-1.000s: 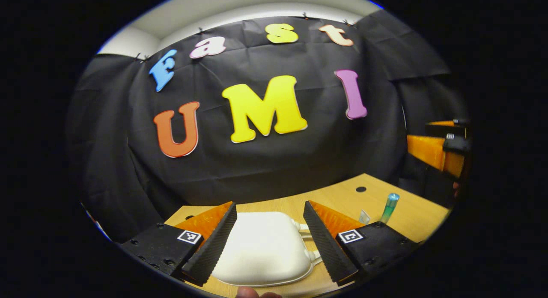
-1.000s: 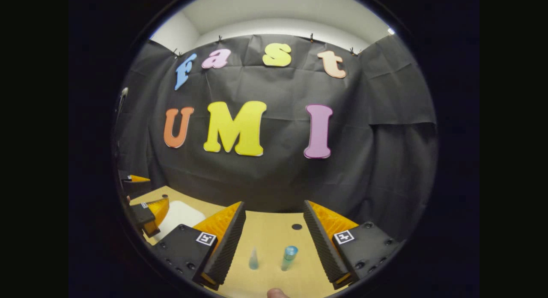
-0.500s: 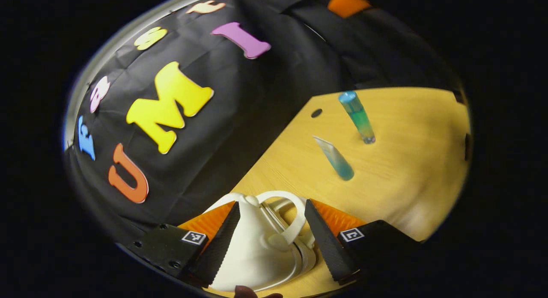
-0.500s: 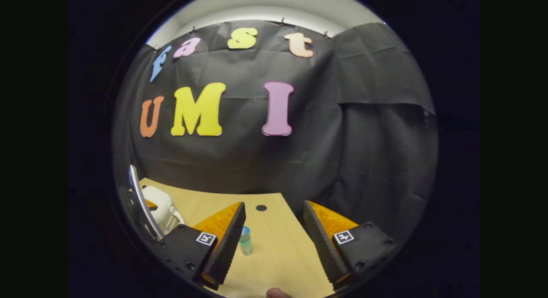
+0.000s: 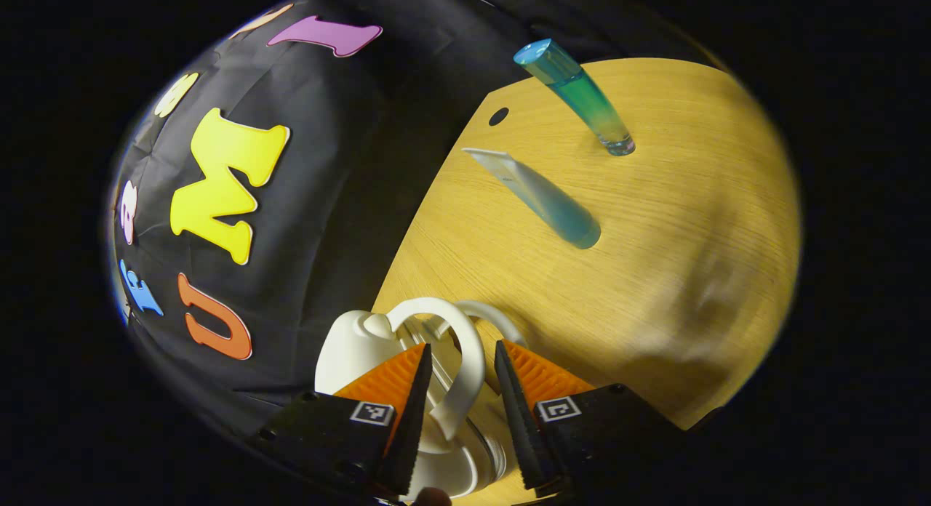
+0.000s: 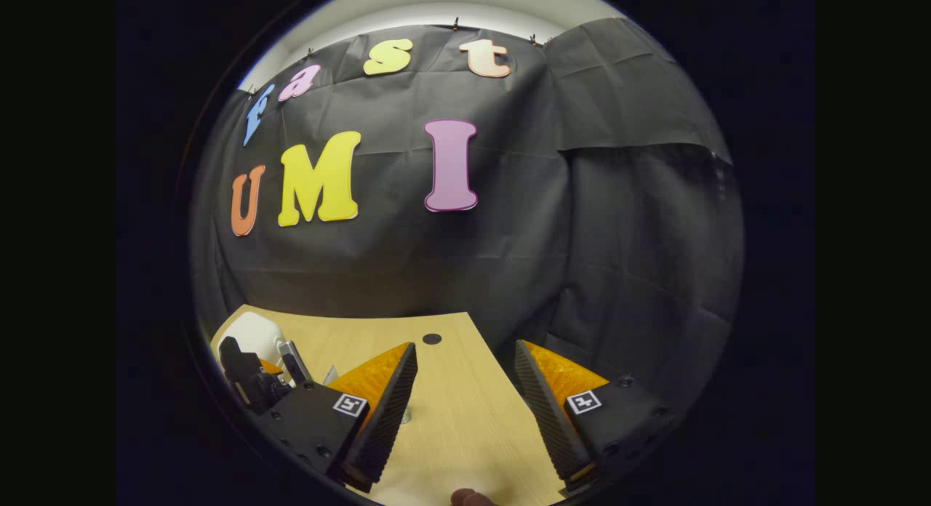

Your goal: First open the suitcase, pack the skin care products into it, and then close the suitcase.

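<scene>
**Left tool closing around suitcase handle**

In the left gripper view: left tool (image 5: 460, 419) narrowed around the near white handle (image 5: 465, 368) of the white suitcase (image 5: 353, 346), fingers close on either side; contact of both fingers not certain, so grip impossible to confirm. Second handle loop just behind the first. Suitcase shut, sitting at the desk (image 5: 676, 222) edge nearest the black wall. Farther across the desk, well apart from the suitcase: a pale squeeze tube with a blue end (image 5: 542, 199), standing on its cap, and beyond it a clear blue-green bottle (image 5: 578, 95), upright. Small dark hole (image 5: 499, 116) in the desk near the far edge.

In the right gripper view: right tool (image 6: 465, 411) released, fingers spread wide above bare desk, nothing between them. Suitcase visible at far left with the left tool beside it.
</scene>
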`<state>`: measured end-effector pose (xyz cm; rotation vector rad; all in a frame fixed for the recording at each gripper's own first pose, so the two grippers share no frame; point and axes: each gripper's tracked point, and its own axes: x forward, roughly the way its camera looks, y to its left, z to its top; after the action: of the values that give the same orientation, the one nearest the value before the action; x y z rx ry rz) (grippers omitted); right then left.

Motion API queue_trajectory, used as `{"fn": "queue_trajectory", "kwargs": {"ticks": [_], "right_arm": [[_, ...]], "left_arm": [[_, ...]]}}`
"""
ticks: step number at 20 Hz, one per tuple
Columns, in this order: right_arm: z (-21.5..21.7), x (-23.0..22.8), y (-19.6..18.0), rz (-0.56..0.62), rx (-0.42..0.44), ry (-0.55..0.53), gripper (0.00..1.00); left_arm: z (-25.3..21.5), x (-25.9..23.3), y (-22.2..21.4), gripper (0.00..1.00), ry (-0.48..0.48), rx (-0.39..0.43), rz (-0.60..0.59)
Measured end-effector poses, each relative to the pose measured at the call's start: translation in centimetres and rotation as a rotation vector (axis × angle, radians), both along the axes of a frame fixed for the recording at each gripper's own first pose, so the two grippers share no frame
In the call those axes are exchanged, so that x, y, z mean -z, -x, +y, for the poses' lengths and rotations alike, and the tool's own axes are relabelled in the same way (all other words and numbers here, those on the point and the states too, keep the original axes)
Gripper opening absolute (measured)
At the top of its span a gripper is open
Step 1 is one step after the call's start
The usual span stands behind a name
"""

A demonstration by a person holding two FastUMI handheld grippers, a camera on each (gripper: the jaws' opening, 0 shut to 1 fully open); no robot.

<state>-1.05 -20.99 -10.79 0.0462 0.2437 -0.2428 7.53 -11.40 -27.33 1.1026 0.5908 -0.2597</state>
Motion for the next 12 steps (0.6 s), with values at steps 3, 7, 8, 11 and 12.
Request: {"fn": "queue_trajectory", "kwargs": {"ticks": [3,7,8,11,12], "right_arm": [[-0.3,1.2,0.3,0.028,-0.002,-0.029,0.81],[-0.6,0.7,0.4,0.022,0.005,-0.025,0.81],[-0.6,0.2,0.5,0.014,0.008,-0.019,0.81],[-0.1,-0.5,0.7,-0.005,0.026,-0.009,0.81],[0.5,-0.6,0.7,-0.008,0.028,-0.006,0.81]], "left_arm": [[0.2,0.1,0.2,0.35,0.004,-0.041,0.028],[-0.9,-1.1,-0.2,0.19,0.062,-0.013,0.011],[-0.9,-1.4,-0.2,0.16,0.082,-0.017,0.007],[-1.3,-2.9,0.1,0.05,0.146,-0.018,0.007],[-1.2,-3.8,0.3,0.04,0.177,-0.021,-0.003]]}}
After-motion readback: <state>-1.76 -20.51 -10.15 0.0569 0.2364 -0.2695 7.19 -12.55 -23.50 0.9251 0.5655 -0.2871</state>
